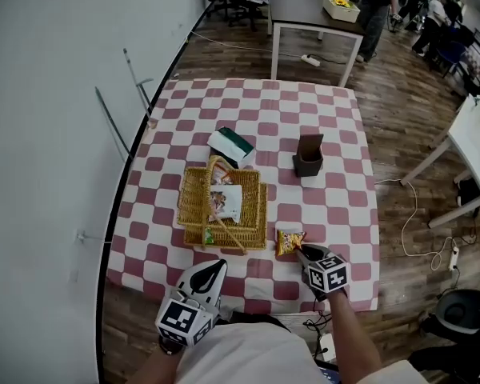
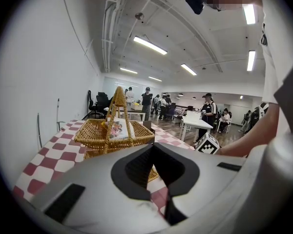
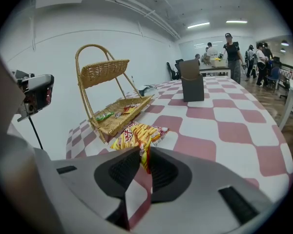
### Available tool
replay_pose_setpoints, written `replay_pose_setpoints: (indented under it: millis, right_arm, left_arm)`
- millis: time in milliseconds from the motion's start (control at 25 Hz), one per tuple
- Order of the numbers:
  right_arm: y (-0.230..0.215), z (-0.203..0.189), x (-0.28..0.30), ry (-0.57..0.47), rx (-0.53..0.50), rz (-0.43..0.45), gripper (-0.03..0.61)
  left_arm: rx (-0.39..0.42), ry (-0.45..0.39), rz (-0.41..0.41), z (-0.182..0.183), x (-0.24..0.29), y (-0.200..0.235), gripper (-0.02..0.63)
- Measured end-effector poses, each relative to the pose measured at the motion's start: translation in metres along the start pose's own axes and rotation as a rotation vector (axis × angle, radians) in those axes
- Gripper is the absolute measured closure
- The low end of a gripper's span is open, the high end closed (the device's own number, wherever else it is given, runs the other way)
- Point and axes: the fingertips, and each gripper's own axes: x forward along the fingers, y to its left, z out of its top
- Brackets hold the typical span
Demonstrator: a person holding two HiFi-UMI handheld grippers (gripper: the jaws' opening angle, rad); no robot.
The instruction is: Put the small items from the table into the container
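A yellow snack packet [image 1: 289, 242] with red print lies at the near right of the checkered table [image 1: 336, 134], right of the wicker basket [image 1: 194, 190]. My right gripper [image 1: 302, 250] is shut on the packet's near edge. In the right gripper view the packet [image 3: 136, 135] hangs slightly off the cloth from the right gripper [image 3: 144, 152]. The basket [image 3: 112, 121] has a tall handle and holds a few packets [image 1: 226, 201]. My left gripper [image 1: 218, 266] sits at the table's near edge, just before the basket [image 2: 95, 130]. That left gripper [image 2: 153, 147] has its tips together and nothing between them.
A brown open-topped box [image 1: 309, 155] stands beyond the packet, right of centre. A white and green packet [image 1: 231, 146] lies behind the basket. A white wall runs along the table's left side. A second table [image 1: 304, 10] and people are at the far end of the room.
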Motion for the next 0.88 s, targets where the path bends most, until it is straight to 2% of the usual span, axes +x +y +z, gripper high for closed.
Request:
replay_pose_setpoints:
  millis: [320, 880]
  right_arm:
    - [0.009, 0.016, -0.012, -0.052, -0.005, -0.013, 0.503]
    - [0.036, 0.078, -0.045, -0.216, -0.03, -0.048, 0.505]
  left_arm:
    - [-0.003, -0.031, -0.009, 0.005, -0.004, 0.002, 0.623]
    - [-0.002, -0.064, -0.039, 0.011, -0.015, 0.009, 0.623]
